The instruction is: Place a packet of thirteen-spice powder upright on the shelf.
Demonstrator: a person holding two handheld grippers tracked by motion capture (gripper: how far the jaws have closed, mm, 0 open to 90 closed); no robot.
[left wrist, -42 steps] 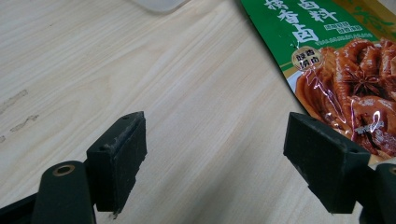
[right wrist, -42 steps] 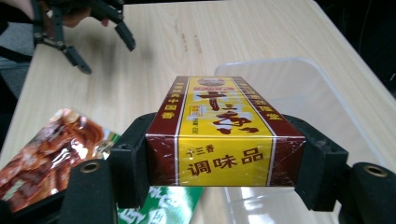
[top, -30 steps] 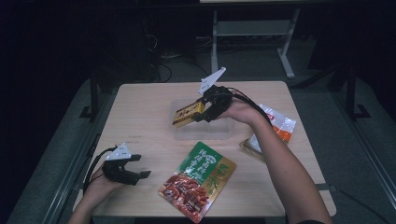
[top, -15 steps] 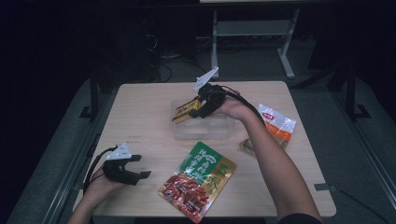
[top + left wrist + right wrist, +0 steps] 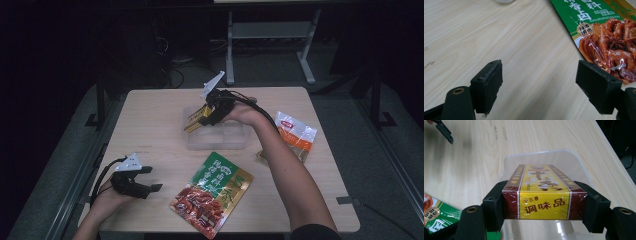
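My right gripper [image 5: 205, 117] is shut on a yellow and brown seasoning box [image 5: 541, 192], held just above the left end of a clear plastic container [image 5: 220, 137] at the table's middle. The box [image 5: 195, 119] tilts over the container's rim [image 5: 541, 153]. My left gripper [image 5: 147, 181] rests open near the front left corner, its jaws wide apart over bare wood. A green and red food pouch [image 5: 212, 194] lies flat to its right, and its edge [image 5: 604, 32] reaches close to the left gripper's right jaw.
An orange and white snack packet [image 5: 296, 134] lies at the table's right side, behind the right forearm. The table [image 5: 150, 125] is light wood. Dark floor, cables and a metal frame lie beyond its far edge.
My right gripper has carried the seasoning box a little left and lower over the container's left end. The left gripper has stayed put.
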